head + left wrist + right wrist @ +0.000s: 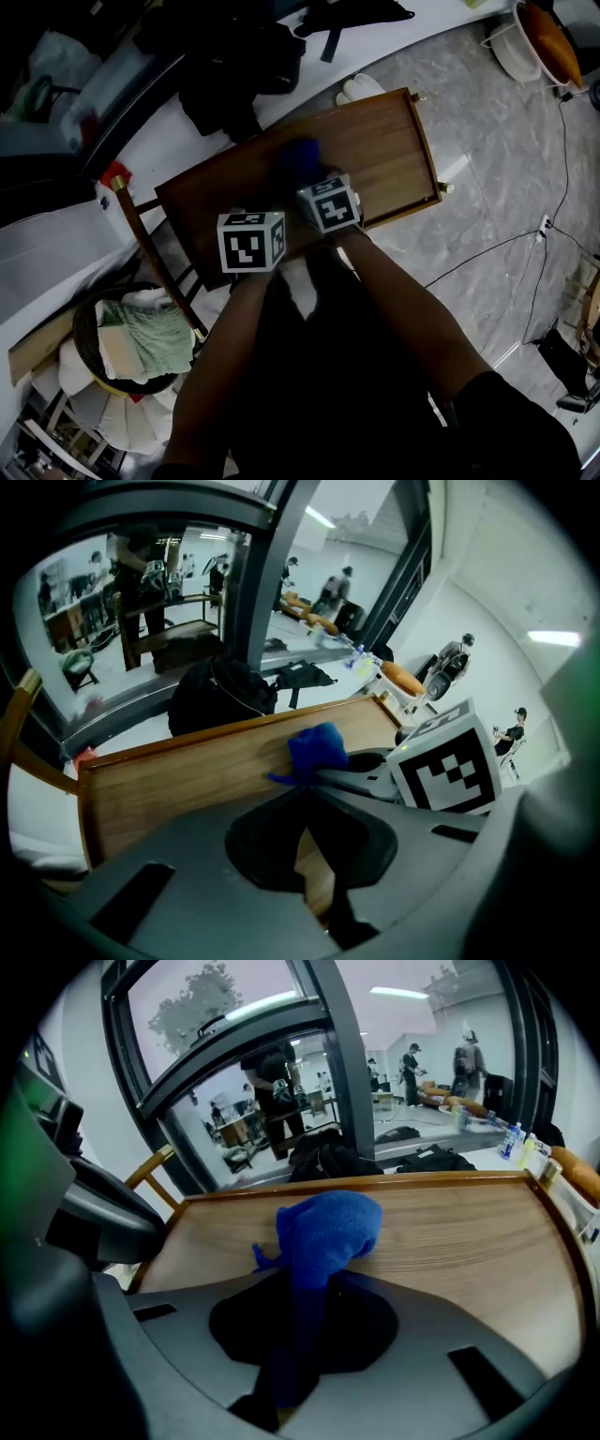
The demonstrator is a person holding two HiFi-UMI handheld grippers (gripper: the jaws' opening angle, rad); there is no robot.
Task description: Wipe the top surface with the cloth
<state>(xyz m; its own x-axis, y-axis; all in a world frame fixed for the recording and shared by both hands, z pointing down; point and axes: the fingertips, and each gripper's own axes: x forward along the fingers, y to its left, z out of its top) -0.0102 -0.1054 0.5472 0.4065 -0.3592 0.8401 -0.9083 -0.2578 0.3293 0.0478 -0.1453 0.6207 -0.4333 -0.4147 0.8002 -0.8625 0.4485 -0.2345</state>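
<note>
The blue cloth (323,1232), clamped bunched in the right gripper (314,1279) beside the closed, empty left gripper (305,794), could be dragged free if pressed hard across the wooden tabletop (469,1232).

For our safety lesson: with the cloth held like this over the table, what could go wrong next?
The cloth is bunched in the right hand-held gripper, so little may touch the table and patches could be missed. The left hand-held gripper sits close beside it, so they might bump.
</note>
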